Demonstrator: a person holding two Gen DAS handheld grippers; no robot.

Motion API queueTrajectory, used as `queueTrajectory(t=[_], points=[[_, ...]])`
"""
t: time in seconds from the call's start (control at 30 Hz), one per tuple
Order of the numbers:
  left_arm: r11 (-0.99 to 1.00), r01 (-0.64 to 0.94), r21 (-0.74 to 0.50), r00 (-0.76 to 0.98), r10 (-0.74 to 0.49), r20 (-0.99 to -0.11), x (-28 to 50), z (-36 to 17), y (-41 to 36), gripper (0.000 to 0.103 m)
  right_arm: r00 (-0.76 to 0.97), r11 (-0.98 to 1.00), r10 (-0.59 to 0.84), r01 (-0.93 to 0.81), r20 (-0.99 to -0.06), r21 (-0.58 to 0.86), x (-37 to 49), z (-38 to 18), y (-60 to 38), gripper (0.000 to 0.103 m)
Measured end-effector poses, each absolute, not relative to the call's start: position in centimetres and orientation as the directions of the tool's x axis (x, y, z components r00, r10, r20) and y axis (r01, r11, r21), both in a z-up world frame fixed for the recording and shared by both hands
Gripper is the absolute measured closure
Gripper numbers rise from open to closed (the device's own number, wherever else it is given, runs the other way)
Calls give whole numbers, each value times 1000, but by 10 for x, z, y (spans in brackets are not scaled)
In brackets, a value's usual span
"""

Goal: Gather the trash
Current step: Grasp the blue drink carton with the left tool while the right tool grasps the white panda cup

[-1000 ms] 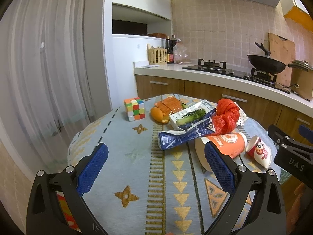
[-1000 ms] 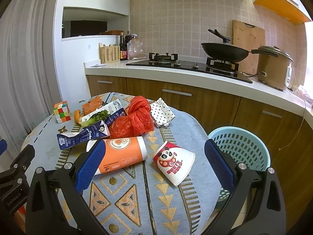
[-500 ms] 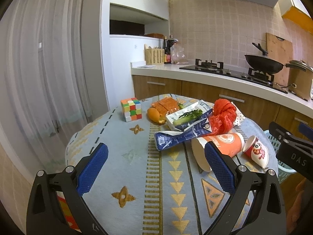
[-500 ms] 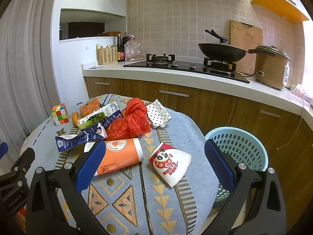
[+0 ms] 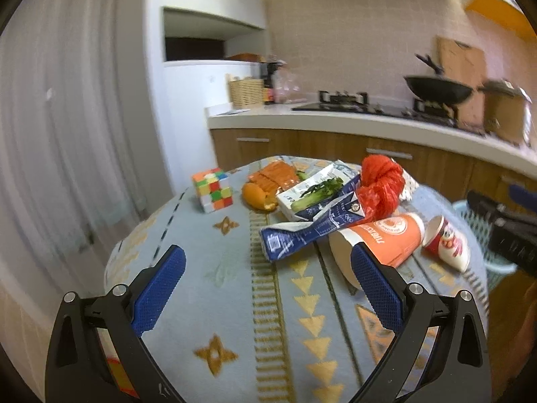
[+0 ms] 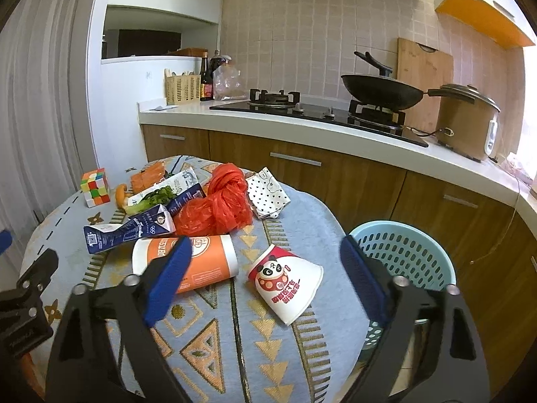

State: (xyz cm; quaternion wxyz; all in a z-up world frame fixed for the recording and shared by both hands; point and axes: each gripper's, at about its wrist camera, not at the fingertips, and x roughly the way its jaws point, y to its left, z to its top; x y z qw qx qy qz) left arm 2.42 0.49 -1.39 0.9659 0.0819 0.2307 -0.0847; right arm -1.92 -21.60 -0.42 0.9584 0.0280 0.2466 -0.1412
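Beside the blue basket [image 6: 402, 252], a cloth-covered surface [image 6: 302, 221] is seen carrying the trash. Nearest the basket a panda-printed paper cup [image 6: 285, 282] lies on its side; just beyond it, away from the basket, an orange cup [image 6: 201, 262] lies tipped, with a red plastic bag [image 6: 218, 208] and a flattened blue carton [image 6: 131, 231] further off. The right gripper [image 6: 265, 278] is held above the panda cup, its jaws having just been narrowing but still apart, nothing pressed. The left gripper [image 5: 268, 278] is observed with jaws wide and empty.

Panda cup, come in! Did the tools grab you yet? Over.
Both tools open, nothing held; right tool has just been closing. Panda cup lies on its side, untouched. Nothing in the way.
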Motion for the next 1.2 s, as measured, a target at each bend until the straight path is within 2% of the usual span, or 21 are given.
queueTrajectory(t=[0.13, 0.2, 0.27, 0.53, 0.6, 0.8, 1.0, 1.1, 1.2], points=[[920, 293, 259, 863, -139, -485, 54, -24, -7, 8, 829, 958, -243, 286, -503, 7, -15, -8, -229, 37], [878, 335, 343, 853, -128, -505, 68, -35, -19, 13, 826, 955, -247, 296, -507, 16, -16, -10, -237, 38], [845, 391, 365, 832, -154, -533, 80, -44, -28, 15, 826, 957, -227, 287, -515, 38, -17, -13, -246, 38], [816, 459, 353, 774, -171, -610, 119, -65, -41, 27, 804, 969, -158, 237, -573, 65, -13, -42, -272, 38], [816, 462, 347, 764, -166, -624, 126, -69, -44, 35, 798, 970, -142, 230, -586, 79, -8, -49, -277, 38], [843, 444, 304, 761, -176, -624, 138, -69, -44, 38, 760, 961, -76, 228, -645, 155, 11, -69, -287, 37], [852, 445, 275, 754, -191, -629, 138, -67, -47, 51, 741, 963, -55, 217, -670, 161, 23, -77, -279, 28], [860, 466, 208, 727, -238, -643, 138, -64, -43, 60, 731, 964, -66, 223, -680, 146, 27, -79, -277, 26], [871, 469, 145, 712, -275, -646, 138, -62, -38, 61, 720, 957, -41, 229, -693, 181, 32, -82, -282, 26]])
